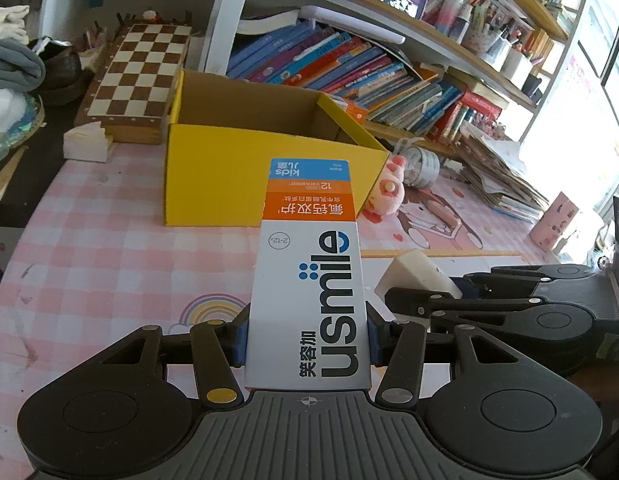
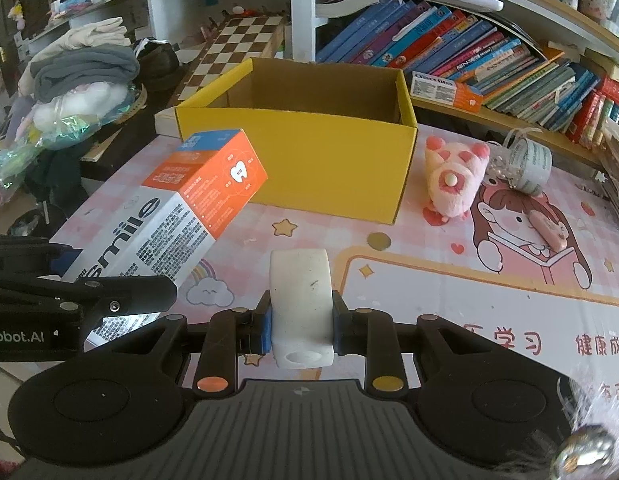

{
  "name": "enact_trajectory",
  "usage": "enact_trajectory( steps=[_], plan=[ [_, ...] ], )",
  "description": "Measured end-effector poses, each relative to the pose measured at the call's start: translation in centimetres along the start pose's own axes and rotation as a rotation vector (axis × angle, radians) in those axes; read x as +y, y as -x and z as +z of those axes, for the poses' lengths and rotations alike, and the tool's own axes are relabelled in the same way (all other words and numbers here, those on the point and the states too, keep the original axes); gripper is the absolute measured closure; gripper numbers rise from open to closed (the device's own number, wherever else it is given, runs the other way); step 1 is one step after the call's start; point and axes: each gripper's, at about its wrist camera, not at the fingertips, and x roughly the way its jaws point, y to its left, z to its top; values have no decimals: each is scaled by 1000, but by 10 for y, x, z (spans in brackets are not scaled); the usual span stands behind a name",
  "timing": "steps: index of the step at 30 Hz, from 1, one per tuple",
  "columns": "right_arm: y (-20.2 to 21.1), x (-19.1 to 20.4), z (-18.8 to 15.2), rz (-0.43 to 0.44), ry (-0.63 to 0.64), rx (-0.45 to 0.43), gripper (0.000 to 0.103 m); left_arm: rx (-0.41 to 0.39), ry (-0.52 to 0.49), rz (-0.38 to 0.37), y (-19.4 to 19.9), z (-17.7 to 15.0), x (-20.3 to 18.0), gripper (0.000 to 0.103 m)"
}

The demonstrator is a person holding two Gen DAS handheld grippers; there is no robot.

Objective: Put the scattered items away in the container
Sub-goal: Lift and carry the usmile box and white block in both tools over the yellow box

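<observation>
Left gripper: blue pads clamped on the long sides of a white, orange and blue toothpaste carton. Carton is held clear of the table, its far end pointing toward the yellow box. In the right wrist view the same carton slants up from the lower left, orange end highest, short of the box front wall.

Right gripper: pads pinching a white rounded block with a hole in its near end. Block is also lifted off the mat. In the left wrist view it sits to the right of the carton, between black fingers.

Beneath both tools: pink checked table mat with cartoon prints.

Further out: yellow box stands open on the mat, brown cardboard inside; what can be seen of its interior holds no items. Just right of the box, a pink plush toy on the mat; beside that, a tipped-over cup. A small pink item lies on the printed girl figure.

Behind the box: chessboard to the left, leaning rows of books on the shelf to the right.
</observation>
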Motion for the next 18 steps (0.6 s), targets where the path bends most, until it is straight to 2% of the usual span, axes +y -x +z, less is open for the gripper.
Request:
enact_trajectory(
  steps=[18],
  plan=[
    [-2, 6, 10, 25, 64, -8, 78, -23, 40, 17, 1, 2, 2, 52]
  ],
)
